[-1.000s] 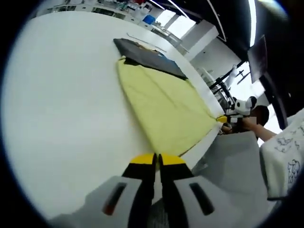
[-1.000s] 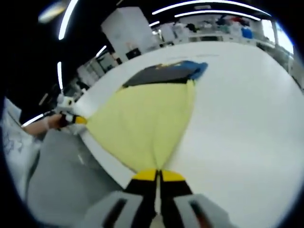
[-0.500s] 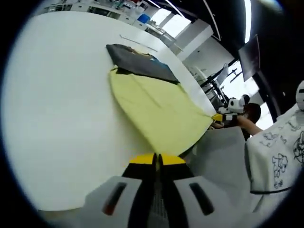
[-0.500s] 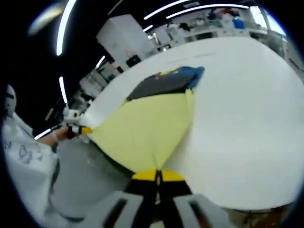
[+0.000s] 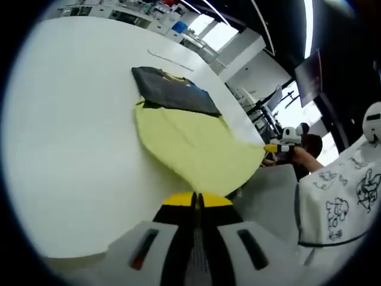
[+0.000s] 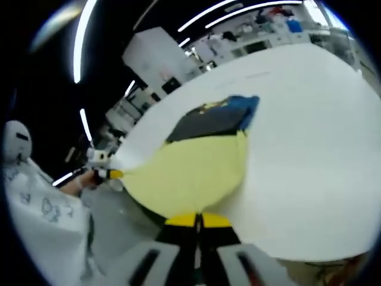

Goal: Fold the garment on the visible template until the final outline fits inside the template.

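The white bench (image 5: pixel 65 137) carries everything I see. The yellow garment (image 5: pixel 190 143) stretches from the dark template (image 5: pixel 172 89), lying farther in on the bench, back to the near edge, where I hold its hem off the bench. My left tongs (image 5: pixel 197 199) and right tongs (image 6: pixel 197 220) are each pressed together on one hem corner, equally near. I judge the fold runs forward along that long axis, toward the template.
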A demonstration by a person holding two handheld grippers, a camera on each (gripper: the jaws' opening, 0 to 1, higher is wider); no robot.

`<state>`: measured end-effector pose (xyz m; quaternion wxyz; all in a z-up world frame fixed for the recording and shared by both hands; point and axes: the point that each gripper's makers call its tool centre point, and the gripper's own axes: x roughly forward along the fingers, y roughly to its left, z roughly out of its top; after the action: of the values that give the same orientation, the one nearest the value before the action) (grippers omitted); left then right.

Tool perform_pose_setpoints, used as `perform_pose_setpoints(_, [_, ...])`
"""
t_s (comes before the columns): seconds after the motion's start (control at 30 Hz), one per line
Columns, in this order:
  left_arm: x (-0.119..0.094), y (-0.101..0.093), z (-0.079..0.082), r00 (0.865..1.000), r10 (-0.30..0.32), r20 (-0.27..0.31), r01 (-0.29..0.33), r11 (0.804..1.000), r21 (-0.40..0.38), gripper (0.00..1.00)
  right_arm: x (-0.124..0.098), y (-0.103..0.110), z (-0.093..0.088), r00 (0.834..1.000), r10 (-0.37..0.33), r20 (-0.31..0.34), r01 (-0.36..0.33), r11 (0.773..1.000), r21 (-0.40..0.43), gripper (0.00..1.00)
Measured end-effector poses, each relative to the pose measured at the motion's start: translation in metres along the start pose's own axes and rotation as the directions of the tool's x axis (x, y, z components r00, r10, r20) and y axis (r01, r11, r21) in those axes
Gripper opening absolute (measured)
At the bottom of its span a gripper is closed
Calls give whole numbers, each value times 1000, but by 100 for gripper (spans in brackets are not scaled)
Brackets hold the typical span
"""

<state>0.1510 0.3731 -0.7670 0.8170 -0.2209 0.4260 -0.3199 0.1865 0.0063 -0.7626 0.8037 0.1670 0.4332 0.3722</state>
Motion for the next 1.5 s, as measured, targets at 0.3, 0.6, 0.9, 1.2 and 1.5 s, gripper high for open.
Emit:
perform_pose_setpoints(0.3, [4,9,50,998,-6,63,4,999,34,0,9,-2,45,997,10,75,-13,999,32,0])
perform_pose_setpoints(0.6, [22,26,118,982,-40,184,43,999,-10,0,21,-15,100,986,-26,166,24,1000,17,0])
perform_pose_setpoints(0.9, [43,46,174,949,-14,314,20,1000,-16,0,43,-38,165,964,-33,263,35,999,-2,0])
perform_pose_setpoints(1.2, [64,61,220,928,-5,373,18,999,-33,0,68,-62,219,948,-52,315,53,999,3,0])
perform_pose_setpoints(1.5, [79,78,253,913,28,407,-2,998,-65,0,91,-86,251,939,-83,332,84,996,11,0])
